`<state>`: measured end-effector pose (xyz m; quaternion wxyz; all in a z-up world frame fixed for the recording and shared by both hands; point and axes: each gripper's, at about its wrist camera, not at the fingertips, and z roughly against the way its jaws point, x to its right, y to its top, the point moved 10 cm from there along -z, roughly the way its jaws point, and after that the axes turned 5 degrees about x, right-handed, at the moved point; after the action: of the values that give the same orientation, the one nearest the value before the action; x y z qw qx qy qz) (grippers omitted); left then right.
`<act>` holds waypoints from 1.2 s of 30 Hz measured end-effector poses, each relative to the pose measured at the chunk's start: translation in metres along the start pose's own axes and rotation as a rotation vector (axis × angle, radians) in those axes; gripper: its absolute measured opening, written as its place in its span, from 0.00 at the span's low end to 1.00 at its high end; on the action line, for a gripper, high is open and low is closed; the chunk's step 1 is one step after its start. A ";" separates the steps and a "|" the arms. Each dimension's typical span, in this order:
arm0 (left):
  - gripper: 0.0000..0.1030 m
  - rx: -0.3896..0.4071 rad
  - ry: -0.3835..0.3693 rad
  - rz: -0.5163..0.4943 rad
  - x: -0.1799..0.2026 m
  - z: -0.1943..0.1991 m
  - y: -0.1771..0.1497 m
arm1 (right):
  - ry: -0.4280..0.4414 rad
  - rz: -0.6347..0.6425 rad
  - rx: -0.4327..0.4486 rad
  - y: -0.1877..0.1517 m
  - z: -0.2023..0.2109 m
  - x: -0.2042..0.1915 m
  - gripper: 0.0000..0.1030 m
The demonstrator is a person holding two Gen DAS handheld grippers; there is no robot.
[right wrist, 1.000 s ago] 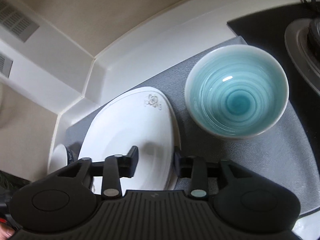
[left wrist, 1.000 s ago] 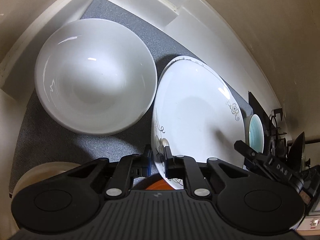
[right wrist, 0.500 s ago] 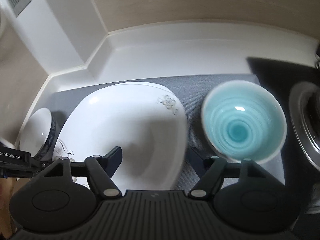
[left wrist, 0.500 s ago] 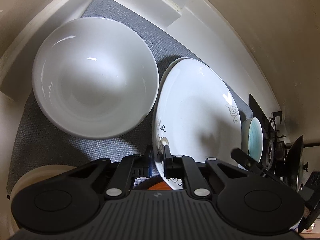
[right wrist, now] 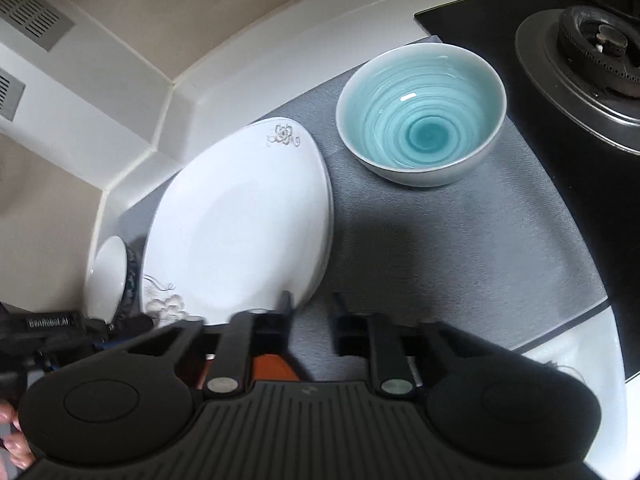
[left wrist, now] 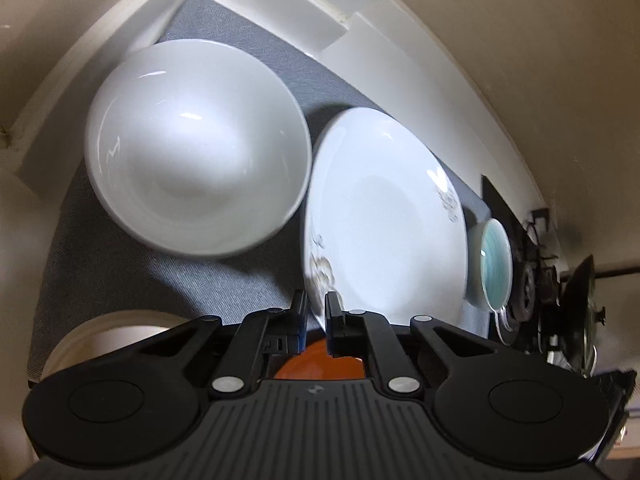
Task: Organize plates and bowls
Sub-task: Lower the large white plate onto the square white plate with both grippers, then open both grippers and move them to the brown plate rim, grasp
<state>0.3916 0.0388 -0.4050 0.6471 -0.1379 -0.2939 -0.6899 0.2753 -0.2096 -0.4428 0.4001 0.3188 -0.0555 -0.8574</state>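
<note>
Left hand-held gripper had its jaws pinched on the plate's near rim, as I saw it; the plate sat tilted on the grey mat between the white bowl and the teal bowl; my right hand-held gripper hung open beside the plate's edge, holding nothing.
</note>
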 end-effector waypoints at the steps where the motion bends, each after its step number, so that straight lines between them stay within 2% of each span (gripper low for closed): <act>1: 0.09 0.006 0.005 -0.012 0.001 0.001 0.000 | -0.002 0.010 -0.005 -0.001 -0.002 -0.001 0.05; 8: 0.07 -0.008 0.018 -0.020 0.002 -0.016 0.000 | 0.003 -0.040 0.001 0.001 -0.007 0.006 0.05; 12: 0.07 -0.006 0.023 -0.029 0.003 -0.017 0.002 | -0.007 -0.024 0.006 0.006 -0.005 0.004 0.05; 15: 0.07 0.016 -0.011 -0.041 0.008 -0.007 0.002 | -0.001 -0.016 0.012 0.010 -0.002 0.000 0.11; 18: 0.07 0.030 -0.011 -0.064 0.010 -0.005 0.002 | -0.002 -0.007 0.003 0.009 -0.005 0.000 0.23; 22: 0.07 0.030 -0.014 -0.071 0.008 -0.012 0.003 | 0.015 -0.018 0.003 0.006 -0.015 0.004 0.26; 25: 0.07 0.018 0.023 -0.089 0.005 -0.012 0.000 | 0.020 -0.048 -0.001 0.003 -0.012 0.009 0.31; 30: 0.07 0.030 0.035 -0.139 0.013 -0.001 -0.006 | 0.007 0.043 -0.044 -0.019 0.002 0.010 0.41; 32: 0.07 0.024 0.039 -0.152 0.016 0.002 -0.010 | -0.016 0.097 -0.036 -0.032 0.008 0.011 0.41; 36: 0.13 0.011 0.060 -0.254 0.027 0.008 -0.028 | 0.021 0.141 -0.093 -0.063 0.004 0.006 0.40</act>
<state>0.3596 0.0215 -0.3896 0.5639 -0.0750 -0.2932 -0.7684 0.2291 -0.1725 -0.4645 0.4742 0.3044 -0.0338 -0.8254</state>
